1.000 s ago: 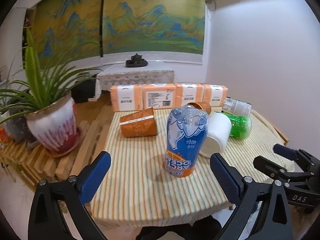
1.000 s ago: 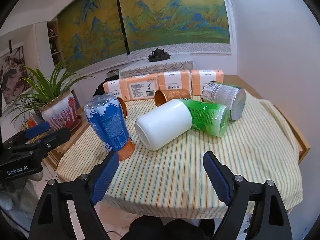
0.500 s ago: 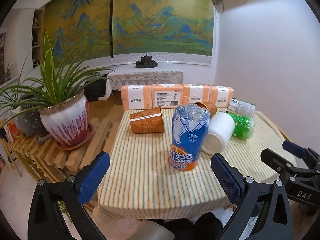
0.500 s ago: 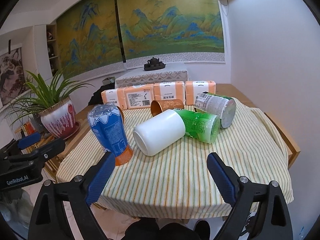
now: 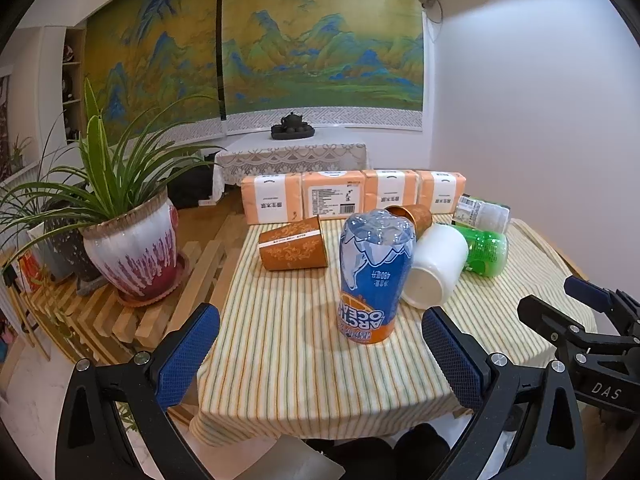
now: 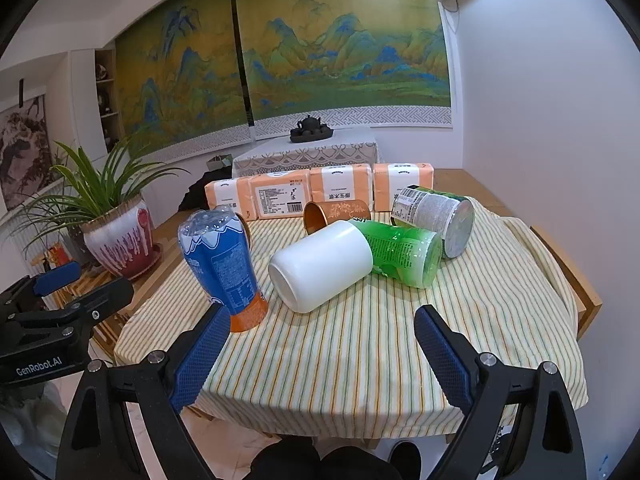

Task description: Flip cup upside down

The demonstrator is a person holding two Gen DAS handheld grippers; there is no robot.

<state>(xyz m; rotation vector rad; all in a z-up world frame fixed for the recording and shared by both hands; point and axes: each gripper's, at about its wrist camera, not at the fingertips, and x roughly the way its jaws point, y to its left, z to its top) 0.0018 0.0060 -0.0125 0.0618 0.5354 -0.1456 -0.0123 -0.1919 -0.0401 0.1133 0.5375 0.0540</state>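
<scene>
A blue and orange Arctic Ocean cup (image 5: 374, 276) stands upside down on the striped tablecloth (image 5: 288, 344); it also shows in the right wrist view (image 6: 224, 268). A white cup (image 5: 434, 268) (image 6: 320, 266) lies on its side right of it. Two orange patterned cups (image 5: 292, 244) (image 6: 336, 216) lie on their sides behind. My left gripper (image 5: 320, 344) is open and empty, back from the table's near edge. My right gripper (image 6: 320, 344) is open and empty, also held short of the table.
A green bottle (image 6: 404, 254) and a labelled can (image 6: 436, 218) lie at the right. Orange tissue packs (image 5: 352, 196) line the far edge. A potted plant (image 5: 128, 248) stands on a slatted bench at the left. A white wall is close on the right.
Both grippers have drawn back from the table and risen a little; the objects look smaller. Nothing on the table has moved.
</scene>
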